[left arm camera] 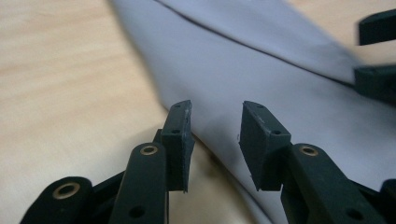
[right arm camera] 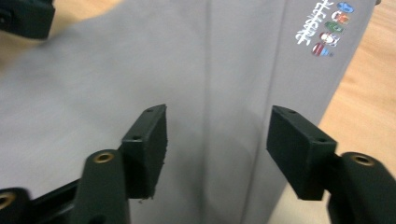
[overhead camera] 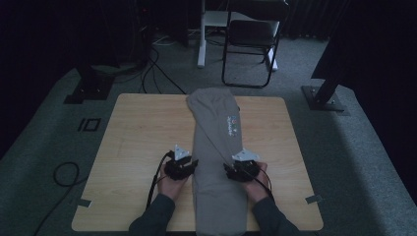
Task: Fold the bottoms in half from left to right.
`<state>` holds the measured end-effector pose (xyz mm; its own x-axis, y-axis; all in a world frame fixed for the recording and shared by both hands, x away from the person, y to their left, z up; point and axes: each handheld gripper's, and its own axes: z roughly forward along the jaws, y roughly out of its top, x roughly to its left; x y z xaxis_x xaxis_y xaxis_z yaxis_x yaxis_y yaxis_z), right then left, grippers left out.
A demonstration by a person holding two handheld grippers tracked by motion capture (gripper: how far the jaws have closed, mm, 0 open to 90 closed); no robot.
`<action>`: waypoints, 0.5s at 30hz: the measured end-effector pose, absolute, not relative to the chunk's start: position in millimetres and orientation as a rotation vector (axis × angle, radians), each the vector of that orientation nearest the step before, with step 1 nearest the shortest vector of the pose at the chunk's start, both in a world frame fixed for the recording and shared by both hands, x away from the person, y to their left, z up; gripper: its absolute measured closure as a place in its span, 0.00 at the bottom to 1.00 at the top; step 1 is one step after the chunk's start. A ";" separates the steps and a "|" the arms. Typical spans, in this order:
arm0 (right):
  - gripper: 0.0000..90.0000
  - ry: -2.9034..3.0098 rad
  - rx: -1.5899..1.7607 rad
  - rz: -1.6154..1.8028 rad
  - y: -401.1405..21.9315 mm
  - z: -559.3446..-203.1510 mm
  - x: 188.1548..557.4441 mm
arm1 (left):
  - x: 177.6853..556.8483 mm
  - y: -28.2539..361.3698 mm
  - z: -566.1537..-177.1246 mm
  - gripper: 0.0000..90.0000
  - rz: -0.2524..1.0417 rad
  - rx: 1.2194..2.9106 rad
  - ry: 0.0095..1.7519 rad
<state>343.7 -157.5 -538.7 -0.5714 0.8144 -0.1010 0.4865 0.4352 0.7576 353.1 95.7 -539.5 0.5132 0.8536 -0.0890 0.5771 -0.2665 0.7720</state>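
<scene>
Lengthwise, the grey trousers (overhead camera: 216,147) are lying folded down the middle of the wooden table (overhead camera: 137,142), with a small coloured print (right arm camera: 324,28) showing on the cloth. At their left edge the left gripper (left arm camera: 214,122) is hovering with its jaws apart and nothing between them. Over the cloth near the right edge, the right gripper (right arm camera: 215,135) is hanging likewise, jaws spread and empty.

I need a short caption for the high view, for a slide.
Two hand-held grippers, left gripper and right gripper, open beside folded grey trousers on a wooden table.
</scene>
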 end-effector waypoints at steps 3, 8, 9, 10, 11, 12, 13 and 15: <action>0.35 2.261 1.099 0.884 -143.7 -544.2 371.0 | 375.0 87.9 -541.8 0.71 0.488 1.986 1.189; 0.38 2.231 1.123 0.820 -137.9 -548.3 401.1 | 390.0 75.6 -547.5 0.71 0.551 2.052 1.205; 0.39 2.212 1.135 0.807 -141.7 -547.7 405.2 | 390.3 74.6 -549.4 0.71 0.550 2.054 1.211; 0.40 2.196 1.161 0.799 -146.9 -547.1 408.9 | 389.6 74.8 -550.4 0.72 0.552 2.050 1.206; 0.43 2.172 1.195 0.794 -153.4 -546.7 412.5 | 388.8 75.1 -551.1 0.73 0.554 2.045 1.204; 0.44 2.145 1.229 0.790 -160.8 -546.5 415.8 | 388.2 75.6 -551.2 0.73 0.553 2.043 1.205; 0.45 2.125 1.268 0.799 -169.3 -546.3 418.7 | 387.9 76.1 -551.7 0.73 0.552 2.037 1.206; 0.51 2.092 1.337 0.808 -185.8 -546.3 422.3 | 387.6 77.5 -552.8 0.73 0.548 2.024 1.206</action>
<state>422.3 -185.8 -546.3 -0.3742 0.9208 -0.1099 0.6078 0.3330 0.7209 387.6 77.5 -552.8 0.4754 0.8798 0.0020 0.5804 -0.3154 0.7508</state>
